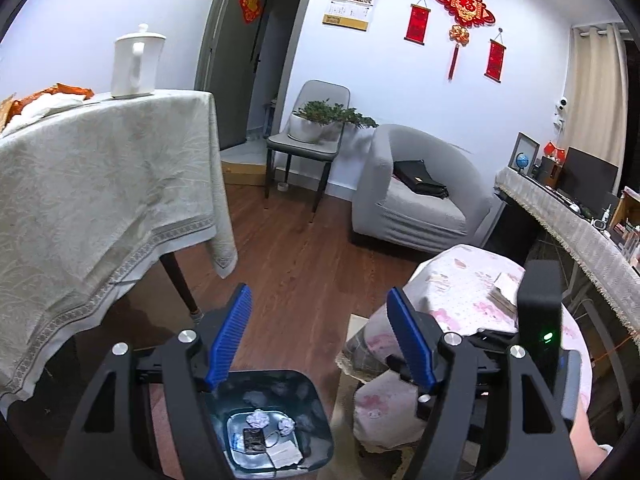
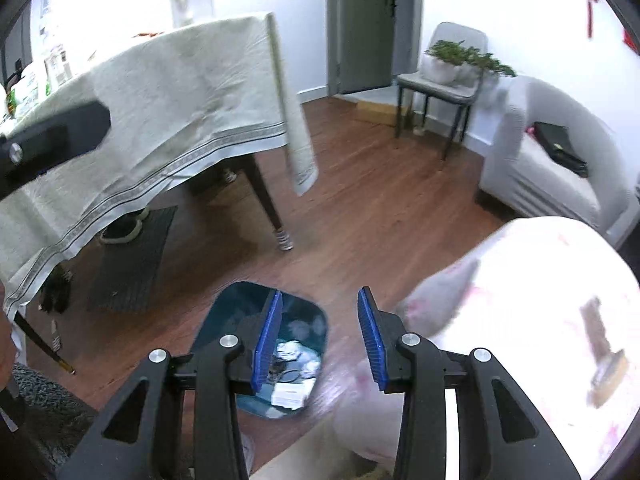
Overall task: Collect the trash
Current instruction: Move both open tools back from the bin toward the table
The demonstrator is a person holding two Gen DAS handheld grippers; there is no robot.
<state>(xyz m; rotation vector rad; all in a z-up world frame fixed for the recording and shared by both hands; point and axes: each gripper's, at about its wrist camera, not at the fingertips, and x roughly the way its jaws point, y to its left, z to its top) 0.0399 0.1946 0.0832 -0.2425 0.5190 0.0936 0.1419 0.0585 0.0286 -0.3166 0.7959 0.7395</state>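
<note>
Bin (image 1: 280, 424) on floor, low between counter (image 1: 100, 184) and pink-covered stool (image 1: 472, 292); crumpled paper (image 1: 258, 418), wrappers inside. Left gripper (image 1: 320, 340) spread, empty, above bin. Right gripper (image 2: 318, 338) part-spread, empty. Next: seek leftover scraps on counter; pinch light, drop over bin centre.

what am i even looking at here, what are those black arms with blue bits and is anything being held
Those are two hand-held grippers, one in each of a person's hands, each with a camera looking forward along its two blue-padded fingers. One picture comes from the left gripper, the other from the right gripper. Both stand open with nothing between the pads.

Below them on the wooden floor is a dark trash bin with crumpled paper balls and other scraps already inside. To the left is a table under a pale tablecloth, with a white lidded mug on it. To the right is a surface under a pink-patterned cover.
</note>
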